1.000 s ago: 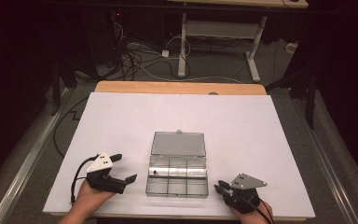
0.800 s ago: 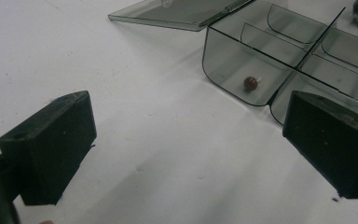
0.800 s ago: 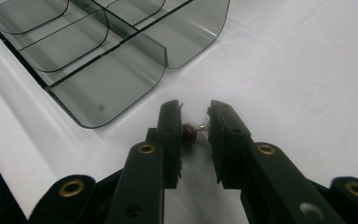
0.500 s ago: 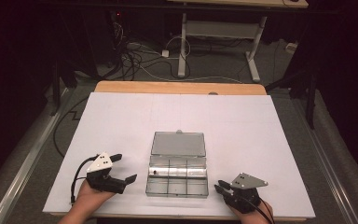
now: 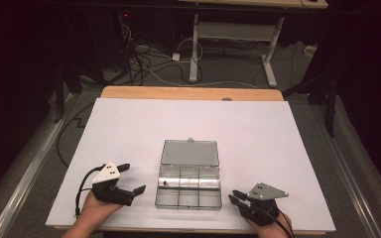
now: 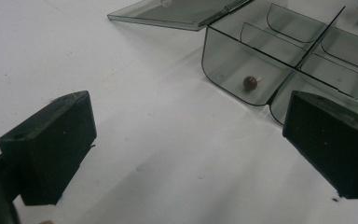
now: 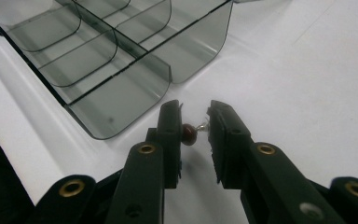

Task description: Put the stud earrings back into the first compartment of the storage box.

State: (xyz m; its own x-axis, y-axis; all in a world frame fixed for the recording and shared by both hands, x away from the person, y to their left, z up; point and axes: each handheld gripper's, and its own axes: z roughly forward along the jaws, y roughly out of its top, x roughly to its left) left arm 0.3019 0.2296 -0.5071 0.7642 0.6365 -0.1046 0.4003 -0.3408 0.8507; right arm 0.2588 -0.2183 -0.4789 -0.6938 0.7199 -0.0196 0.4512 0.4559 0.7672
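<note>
Smoke-grey clear plastic makes up the box [image 5: 188, 191], which sits open near the front middle of the white worktop [image 5: 278, 139], its lid [image 5: 189, 152] folded back flat behind it. Inside, thin walls split it into compartments. In the left gripper view one small dark bead [image 6: 250, 82] with a pale stub lies on the floor of the compartment nearest that gripper; the compartments beside it look bare from that view.

The left gripper [image 5: 128, 181] rests on the worktop just left of the box, held in a hand [image 5: 92, 210], with its jaws standing wide apart and nothing between them. Bare white surface separates it from the box wall.

To the right of the box sits the right gripper [image 5: 234, 196], its jaws pointing toward the box's front right corner and close to it. In the right gripper view a second bead [image 7: 189, 133], dark red with a small metal pin on one side, sits between the nearly closed jaws: the bead touches the left pad and the pin reaches toward the right pad, so the jaws appear clamped on it. It lies just outside the box, beside the rounded corner of the nearest compartment.

Beyond the worktop's far edge, cables [image 5: 149, 64] trail over the dark floor by a desk frame [image 5: 228, 34].
</note>
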